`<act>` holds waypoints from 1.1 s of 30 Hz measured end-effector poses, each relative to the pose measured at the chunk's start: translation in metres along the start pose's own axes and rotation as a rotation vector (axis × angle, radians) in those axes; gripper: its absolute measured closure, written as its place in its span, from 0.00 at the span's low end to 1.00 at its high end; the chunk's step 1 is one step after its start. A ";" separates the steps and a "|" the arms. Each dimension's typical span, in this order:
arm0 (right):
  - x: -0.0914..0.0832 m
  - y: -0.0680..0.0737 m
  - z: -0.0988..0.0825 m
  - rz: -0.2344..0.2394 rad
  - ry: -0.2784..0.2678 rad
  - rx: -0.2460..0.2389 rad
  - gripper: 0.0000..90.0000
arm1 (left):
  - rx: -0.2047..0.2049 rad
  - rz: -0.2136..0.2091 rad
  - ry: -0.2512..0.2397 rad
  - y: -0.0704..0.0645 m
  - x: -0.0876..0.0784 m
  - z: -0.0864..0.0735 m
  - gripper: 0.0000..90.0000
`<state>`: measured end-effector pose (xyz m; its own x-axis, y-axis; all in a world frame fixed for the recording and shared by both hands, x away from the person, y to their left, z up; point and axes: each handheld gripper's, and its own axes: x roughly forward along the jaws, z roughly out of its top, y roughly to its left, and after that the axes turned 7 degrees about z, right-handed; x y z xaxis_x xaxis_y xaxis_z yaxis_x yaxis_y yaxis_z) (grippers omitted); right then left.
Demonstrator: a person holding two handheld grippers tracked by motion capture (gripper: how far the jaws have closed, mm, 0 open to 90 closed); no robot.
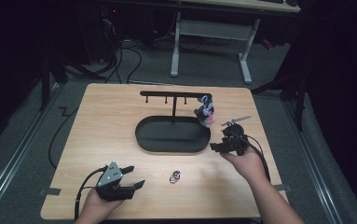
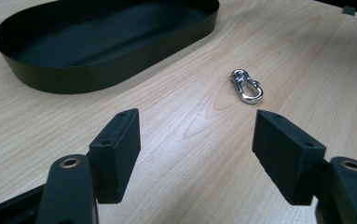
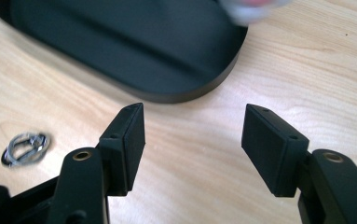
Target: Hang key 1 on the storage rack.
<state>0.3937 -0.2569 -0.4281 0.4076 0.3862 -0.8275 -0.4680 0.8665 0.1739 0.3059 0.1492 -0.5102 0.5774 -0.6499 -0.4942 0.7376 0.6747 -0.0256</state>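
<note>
Clasp point(image 1: 175, 177), a small silver snap hook, lies flat on the bare wooden table point(image 1: 97, 126), between the two grippers and just in front of the black oval tray point(image 1: 172, 135). In the left gripper view the clasp point(image 2: 245, 86) sits ahead of the jaws and a little toward the right-hand one, apart from both; nothing lies between it and them. In the right gripper view the clasp point(image 3: 26, 148) appears blurred at the lower left, outside the left-hand jaw and not between the pads.

Left gripper point(image 1: 134, 177) is held low near the table's front edge, jaws spread wide with nothing between them. Right gripper point(image 1: 216, 147) is held beside the tray's right end, jaws likewise spread wide and empty; bare wood shows in the gap.

Tray: shallow, dark, with nothing visible inside it apart from the foot of a black stand point(image 1: 174, 95). The stand rises from the tray and carries a crossbar with short pegs. At the bar's right end hangs a small bundle point(image 1: 205, 111), dark, white and pink; its make-up cannot be made out. A thin metallic piece rises just behind the right gripper.

Beyond the table: grey floor, cables and the white legs of another desk point(image 1: 213, 32).

No brand, label or writing is legible.
</note>
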 end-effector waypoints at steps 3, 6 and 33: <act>-0.002 0.006 -0.023 0.002 -0.062 -0.025 0.46 | -0.005 0.009 0.020 -0.003 0.003 0.000 0.39; 0.000 0.009 -0.049 0.011 -0.125 -0.031 0.48 | -0.006 0.009 0.039 -0.005 0.006 0.000 0.42; 0.007 0.021 -0.131 0.101 -0.285 -0.048 0.57 | 0.104 0.113 0.258 -0.075 0.104 0.039 1.00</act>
<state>0.2841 -0.2776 -0.5004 0.5577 0.5487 -0.6228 -0.5510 0.8059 0.2166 0.3244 0.0176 -0.5253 0.5597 -0.4538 -0.6934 0.7135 0.6894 0.1248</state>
